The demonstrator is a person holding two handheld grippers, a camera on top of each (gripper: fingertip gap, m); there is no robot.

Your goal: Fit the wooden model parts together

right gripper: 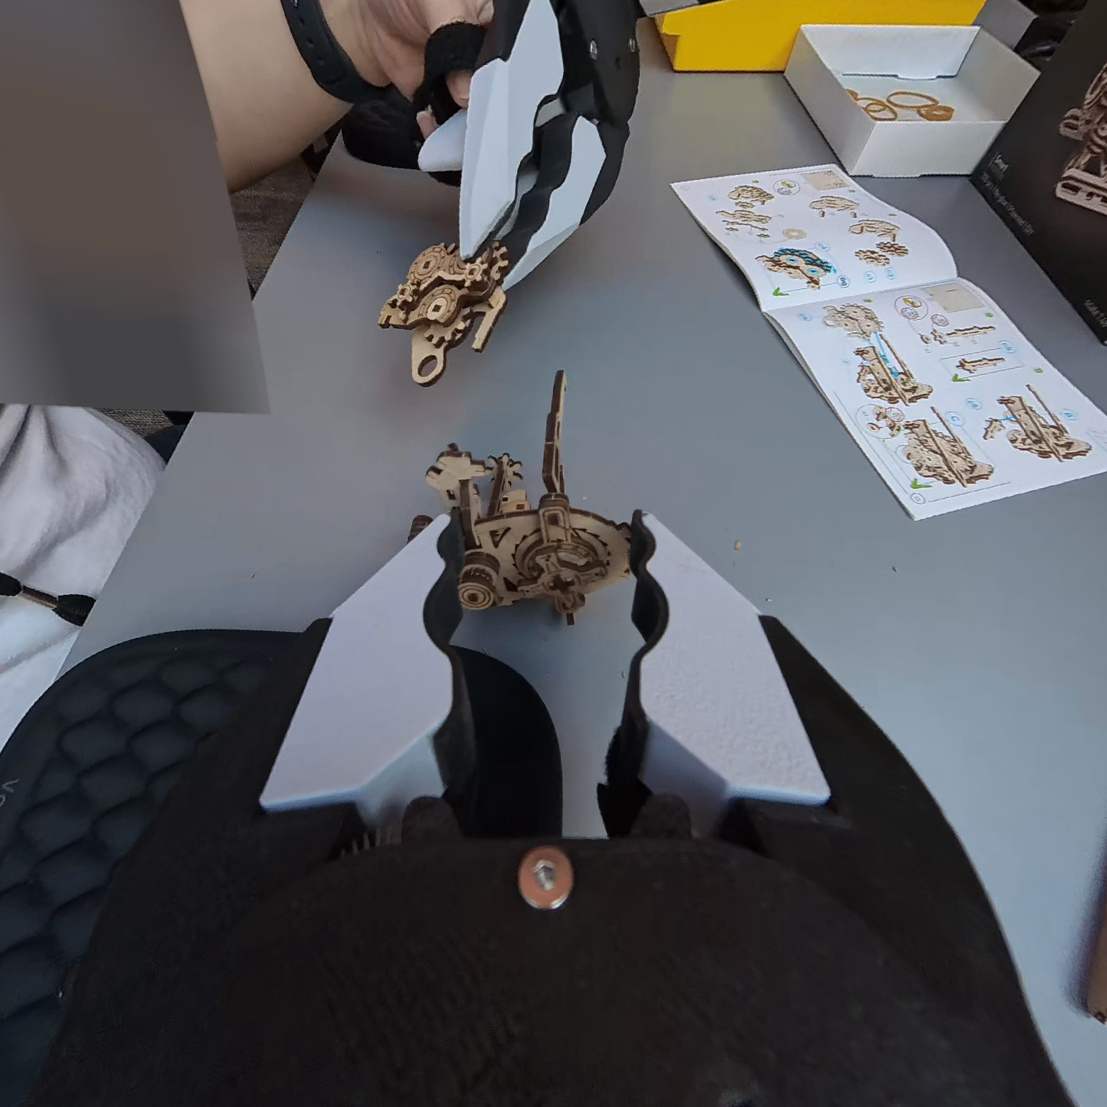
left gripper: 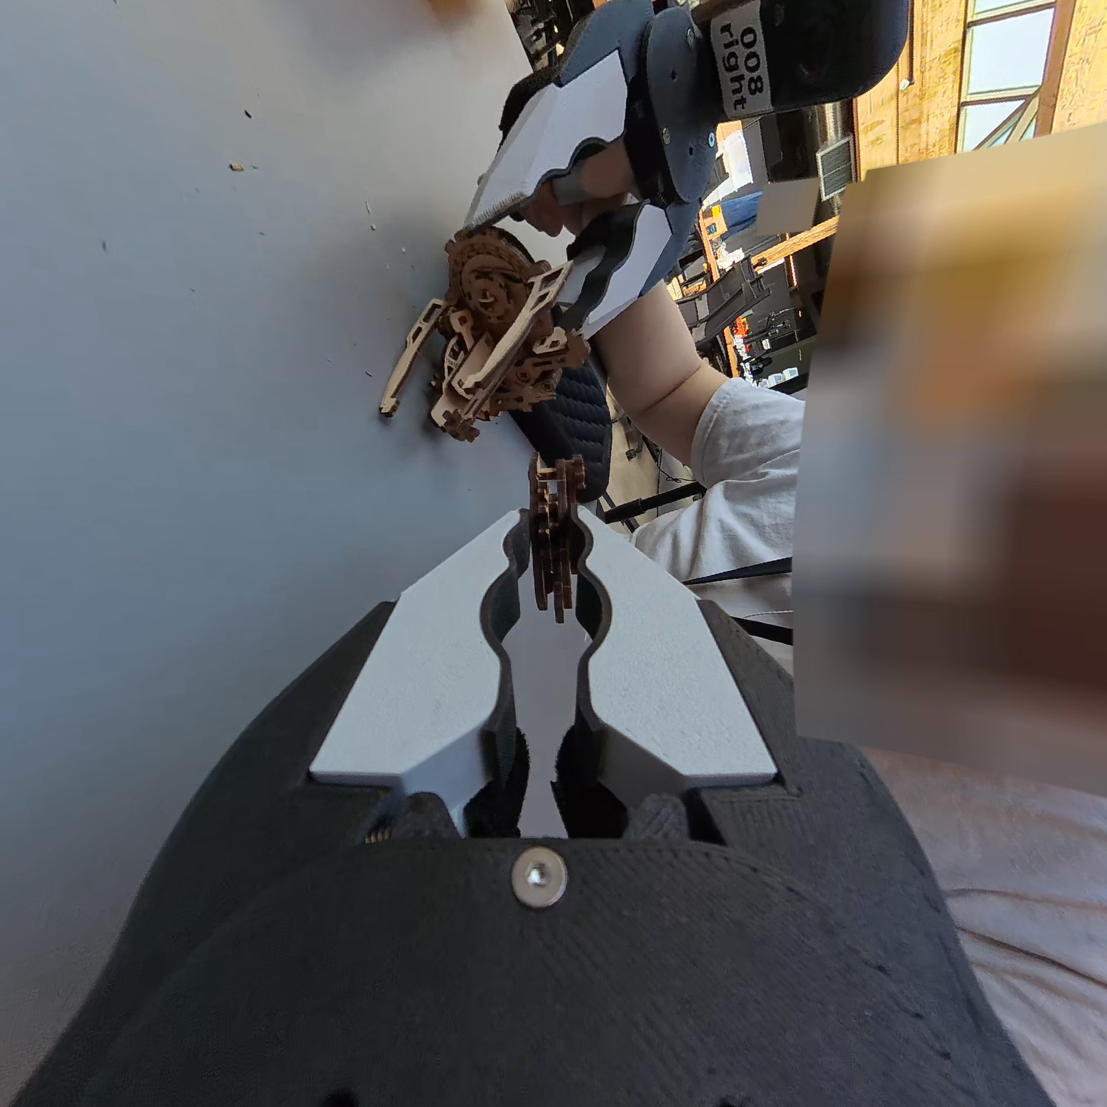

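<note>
My left gripper [left gripper: 548,514] is shut on a small wooden gear cluster [left gripper: 554,539], held edge-on between its fingertips. In the right wrist view the same gripper [right gripper: 491,257] holds that gear cluster [right gripper: 443,299] just above the grey table [right gripper: 749,629]. My right gripper [right gripper: 542,518] is shut on the larger wooden model body [right gripper: 539,557], which has a round geared disc and an upright arm. The left wrist view shows this gripper [left gripper: 521,248] pinching the model body [left gripper: 491,323] against the table [left gripper: 180,419]. The two wooden parts are a short gap apart.
An open instruction booklet [right gripper: 898,335] lies at the right. Behind it stand a white tray with wooden rings [right gripper: 898,138], a yellow box [right gripper: 749,36] and a black product box [right gripper: 1054,180]. A black padded cushion [right gripper: 120,719] sits at the near table edge. A person's forearm [left gripper: 653,371] is close. Left tips to right tips: about 10 cm.
</note>
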